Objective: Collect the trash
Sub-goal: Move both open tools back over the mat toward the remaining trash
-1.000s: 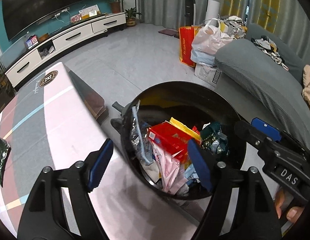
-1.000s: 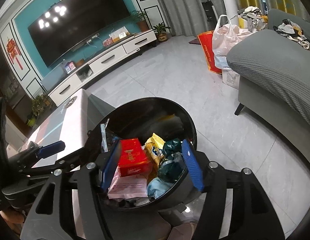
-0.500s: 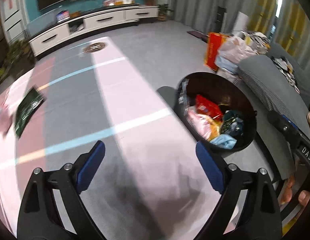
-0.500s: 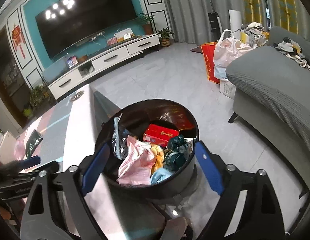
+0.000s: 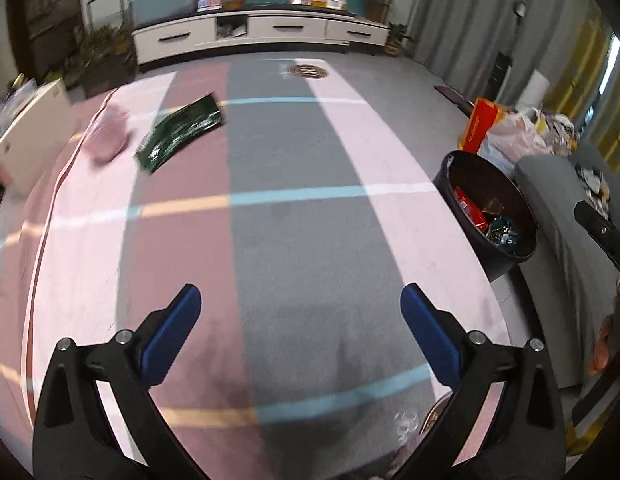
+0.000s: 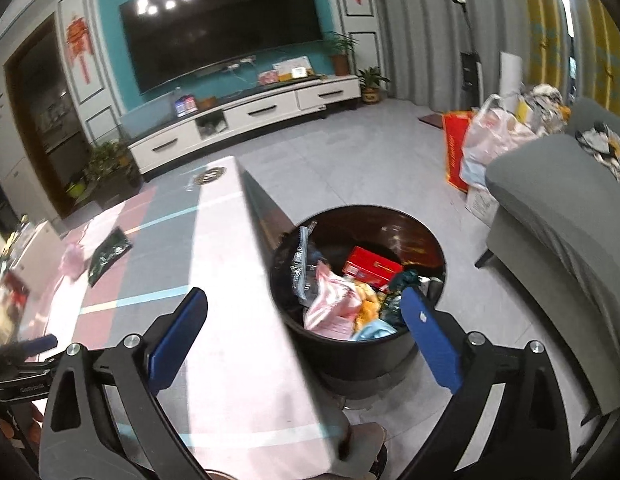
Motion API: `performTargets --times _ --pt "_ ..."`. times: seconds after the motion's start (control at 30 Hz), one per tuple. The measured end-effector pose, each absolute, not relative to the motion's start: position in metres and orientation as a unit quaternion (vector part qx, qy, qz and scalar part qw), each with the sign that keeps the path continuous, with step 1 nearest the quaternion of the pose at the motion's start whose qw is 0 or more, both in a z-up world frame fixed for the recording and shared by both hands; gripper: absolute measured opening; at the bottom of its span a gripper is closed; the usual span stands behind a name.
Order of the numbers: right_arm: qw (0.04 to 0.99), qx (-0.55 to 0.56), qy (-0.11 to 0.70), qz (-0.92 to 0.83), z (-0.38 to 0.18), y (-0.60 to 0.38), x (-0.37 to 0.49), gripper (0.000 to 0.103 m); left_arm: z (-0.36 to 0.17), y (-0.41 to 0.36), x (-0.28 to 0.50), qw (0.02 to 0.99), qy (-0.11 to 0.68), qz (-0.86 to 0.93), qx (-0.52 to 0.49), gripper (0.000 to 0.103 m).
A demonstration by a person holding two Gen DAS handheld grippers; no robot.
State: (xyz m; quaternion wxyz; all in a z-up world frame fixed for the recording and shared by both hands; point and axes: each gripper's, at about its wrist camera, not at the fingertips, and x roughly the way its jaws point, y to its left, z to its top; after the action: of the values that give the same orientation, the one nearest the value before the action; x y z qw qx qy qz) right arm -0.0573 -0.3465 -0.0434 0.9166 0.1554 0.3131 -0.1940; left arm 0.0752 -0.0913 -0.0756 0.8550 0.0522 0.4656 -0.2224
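black bin (image 6: pixel 357 280) beside worktop (image 5: pixel 310 260) already stuffed | green packet (image 5: pixel 180 136), pink wrapper (image 5: pixel 108 138) left, far across from bin | left tool (image 5: pixel 296 332), right tool (image 6: pixel 306 336) opening wide, both empty

So the left gripper (image 5: pixel 298 328) swung off the black trash bin (image 5: pixel 505 248) and is now out over the striped tablecloth (image 5: pixel 294 240); the bin sits way over at 3 o'clock in its view instead of right under the jaws. Green snack packet (image 5: pixel 180 136) and pink wrapper (image 5: pixel 110 138) came into view at 10 o'clock. Its jaws are opening, nothing between them. Right gripper (image 6: pixel 306 336) lifted back from the bin, jaws opening too, also empty.
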Motion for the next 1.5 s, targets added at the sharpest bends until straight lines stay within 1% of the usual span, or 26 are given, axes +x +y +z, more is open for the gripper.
performTargets --times 0.2,0.43,0.8,1.07,1.27,1.4,1.5 --pt "0.924 0.132 0.314 -0.172 -0.032 -0.320 -0.052 0.096 -0.071 -0.049 0.065 0.868 0.457 -0.191 0.036 0.100" --pt "0.928 0.105 0.323 -0.150 -0.026 -0.288 -0.043 0.096 -0.068 -0.020 0.063 0.875 0.452 -0.175 0.021 0.100" --pt "0.931 0.069 0.342 -0.110 -0.025 -0.241 -0.011 0.096 -0.081 0.037 0.072 0.876 0.459 -0.144 -0.029 0.100" --pt "0.918 0.059 0.389 -0.057 -0.052 -0.202 0.025 0.096 -0.095 0.080 0.081 0.879 0.457 -0.122 -0.062 0.100" --pt "0.906 0.079 0.416 0.016 -0.072 -0.171 0.055 0.096 -0.111 0.099 0.095 0.876 0.463 -0.105 -0.085 0.100" --pt "0.895 0.097 0.433 0.045 -0.086 -0.159 0.078 0.096 -0.114 0.113 0.117 0.880 0.455 -0.082 -0.108 0.100" --pt "0.885 0.125 0.445 0.060 -0.098 -0.158 0.098 0.096 -0.111 0.113 0.143 0.885 0.448 -0.070 -0.107 0.100"
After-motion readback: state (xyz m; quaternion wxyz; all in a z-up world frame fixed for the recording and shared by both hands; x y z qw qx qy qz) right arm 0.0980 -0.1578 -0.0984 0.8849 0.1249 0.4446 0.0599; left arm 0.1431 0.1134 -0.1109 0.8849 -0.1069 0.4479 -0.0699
